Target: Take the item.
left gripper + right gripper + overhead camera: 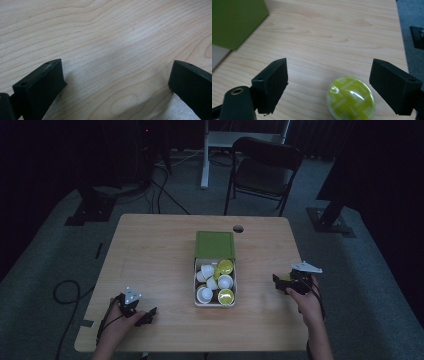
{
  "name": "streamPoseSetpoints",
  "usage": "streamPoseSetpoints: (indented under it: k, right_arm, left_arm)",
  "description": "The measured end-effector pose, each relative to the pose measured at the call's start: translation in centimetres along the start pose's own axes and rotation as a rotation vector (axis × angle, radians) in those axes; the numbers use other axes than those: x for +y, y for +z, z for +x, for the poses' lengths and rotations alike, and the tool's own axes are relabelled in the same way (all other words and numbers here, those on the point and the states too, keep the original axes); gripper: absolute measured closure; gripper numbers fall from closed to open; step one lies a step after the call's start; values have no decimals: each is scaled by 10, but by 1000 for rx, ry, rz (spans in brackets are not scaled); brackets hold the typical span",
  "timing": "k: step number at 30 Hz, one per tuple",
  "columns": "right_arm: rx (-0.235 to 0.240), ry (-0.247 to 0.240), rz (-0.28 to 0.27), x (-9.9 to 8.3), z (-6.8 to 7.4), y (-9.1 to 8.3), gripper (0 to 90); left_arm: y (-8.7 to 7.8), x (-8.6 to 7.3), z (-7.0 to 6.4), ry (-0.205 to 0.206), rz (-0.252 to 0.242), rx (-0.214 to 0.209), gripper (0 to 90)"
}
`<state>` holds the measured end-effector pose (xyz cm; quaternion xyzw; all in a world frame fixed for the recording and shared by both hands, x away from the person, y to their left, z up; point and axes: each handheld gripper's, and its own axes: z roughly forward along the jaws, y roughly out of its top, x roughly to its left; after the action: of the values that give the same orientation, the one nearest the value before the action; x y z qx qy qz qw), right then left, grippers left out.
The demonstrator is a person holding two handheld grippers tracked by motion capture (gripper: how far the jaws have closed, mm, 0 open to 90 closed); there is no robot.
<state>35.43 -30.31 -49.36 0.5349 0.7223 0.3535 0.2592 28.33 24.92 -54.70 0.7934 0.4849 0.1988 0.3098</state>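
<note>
Near the front left corner of the wooden bench (150, 250), the left hand-held gripper (141, 315) rests low over bare wood with its jaws spread wide and nothing between them, probably parked out of the way while the other hand works. At the middle of the bench sits an open box (196, 290) with its green lid (215, 245) folded back toward the far edge, so the coffee capsules (216, 282) inside, some white and some yellow-green, lie within easy reach. Toward the right edge, the right hand-held gripper (281, 284) is also spread wide, and a single yellow-green capsule (350, 98) lies on the wood between its jaws, nearer the right one, touching neither as far as can be told. This looks like the gripper lining up to pick the capsule or having just let it go. The bench top is pale wood grain with a round cable hole (238, 228) near the far edge. The room is dim, with grey carpet (45, 270), a black chair (262, 170) beyond the bench, and loose cables (65, 292) on the floor at left.
</note>
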Motion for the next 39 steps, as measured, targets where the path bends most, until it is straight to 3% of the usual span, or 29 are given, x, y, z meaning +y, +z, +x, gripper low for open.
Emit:
streamPoseSetpoints:
  k: [18, 30, 39]
  right_arm:
    - [155, -36, -87, 11, 31, 0, 128]
    - [230, -116, -58, -3, 51, 10, 128]
    - [282, -140, -36, -18, 61, 18, 127]
  left_arm:
    - [0, 0, 0, 0, 0, 0, 4]
    - [0, 0, 0, 0, 0, 0, 4]
    - [0, 0, 0, -1, 2, 1, 4]
